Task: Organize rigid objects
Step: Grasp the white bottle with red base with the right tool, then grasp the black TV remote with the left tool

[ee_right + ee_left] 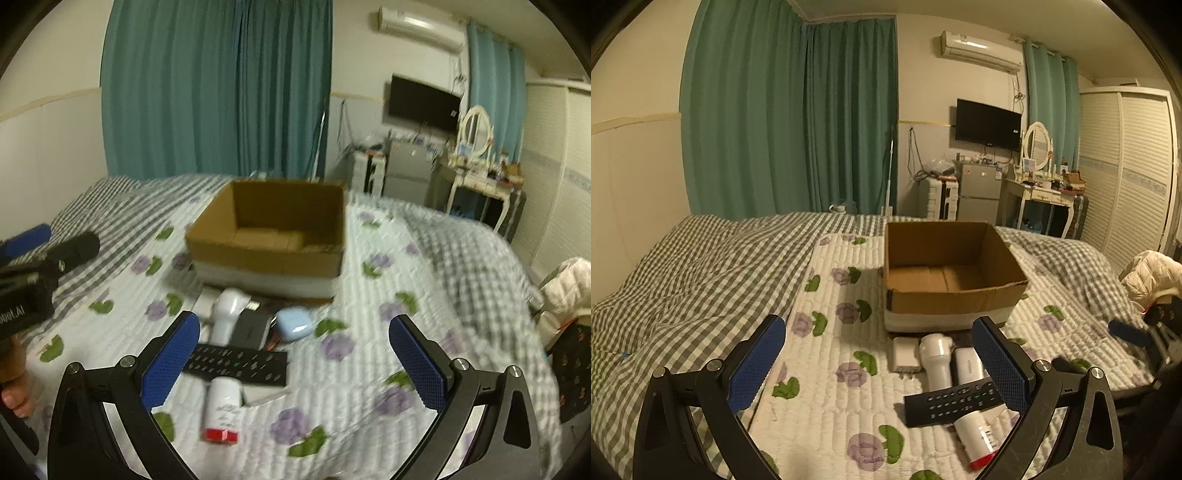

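An open, empty cardboard box (955,271) (273,232) stands on the bed's flowered quilt. In front of it lie a black remote (951,400) (238,363), a white bottle with a red cap (977,437) (222,415), a white cylinder-shaped device (936,360) (227,312), a white charger plug (905,354), a white bar (967,365), a dark box (251,328) and a light blue case (293,323). My left gripper (879,363) is open above the quilt, left of the pile. My right gripper (295,363) is open above the pile; this view is blurred.
The flowered quilt (842,369) lies over a grey checked bedspread (687,280). A cream jacket (1152,273) sits at the bed's right edge. Behind the bed are green curtains (790,118), a small fridge (980,192), a vanity table (1041,192) and a wardrobe (1126,166).
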`<state>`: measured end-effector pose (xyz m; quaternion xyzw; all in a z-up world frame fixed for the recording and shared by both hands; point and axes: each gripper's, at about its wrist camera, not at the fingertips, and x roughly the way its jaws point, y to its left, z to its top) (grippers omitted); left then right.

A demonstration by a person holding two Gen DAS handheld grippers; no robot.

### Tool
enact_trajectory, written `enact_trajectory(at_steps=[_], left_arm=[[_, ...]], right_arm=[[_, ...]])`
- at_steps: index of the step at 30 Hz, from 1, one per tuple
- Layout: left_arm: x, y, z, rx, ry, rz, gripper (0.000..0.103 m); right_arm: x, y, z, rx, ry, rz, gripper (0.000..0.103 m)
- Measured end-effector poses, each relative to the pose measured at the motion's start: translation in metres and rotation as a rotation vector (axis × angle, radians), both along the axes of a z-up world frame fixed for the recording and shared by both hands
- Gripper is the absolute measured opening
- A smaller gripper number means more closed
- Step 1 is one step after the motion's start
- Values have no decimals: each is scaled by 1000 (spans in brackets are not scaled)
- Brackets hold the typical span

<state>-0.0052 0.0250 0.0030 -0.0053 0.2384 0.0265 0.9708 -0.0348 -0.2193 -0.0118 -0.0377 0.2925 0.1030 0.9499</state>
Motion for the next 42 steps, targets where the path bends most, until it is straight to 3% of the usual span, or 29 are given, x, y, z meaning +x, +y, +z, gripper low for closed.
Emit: enact_trajectory(at_steps=[5, 7, 10, 11, 16, 20, 28, 35, 38, 42], left_arm=[[13, 16, -28, 6, 91, 40, 103], [18, 21, -40, 12, 128, 46, 103], [23, 24, -54, 25, 163, 58, 103], [25, 24, -59, 26, 175, 59, 103], [33, 21, -72, 39, 219, 50, 103], [38, 10, -77, 79, 243, 2, 103], [56, -41, -105, 188, 307, -174, 103], [53, -83, -131, 319, 375, -328, 101], [56, -78, -135, 234, 469, -320, 101], [65, -70, -148, 46, 581, -227, 101]], right_arm=[[12, 36, -50, -49, 167, 81, 102], [20, 51, -74, -71, 255, 124, 89], [28, 61, -99, -79, 345, 153, 82], [31, 63, -107, -76, 377, 158, 78], [38, 68, -131, -65, 474, 175, 37], [33, 53, -116, -10, 447, 160, 36], [38, -6, -58, -27, 360, 66, 37], [46, -57, -60, 26, 382, 3, 37], [45, -60, -65, 52, 389, 7, 37], [44, -56, -65, 59, 376, 14, 37]])
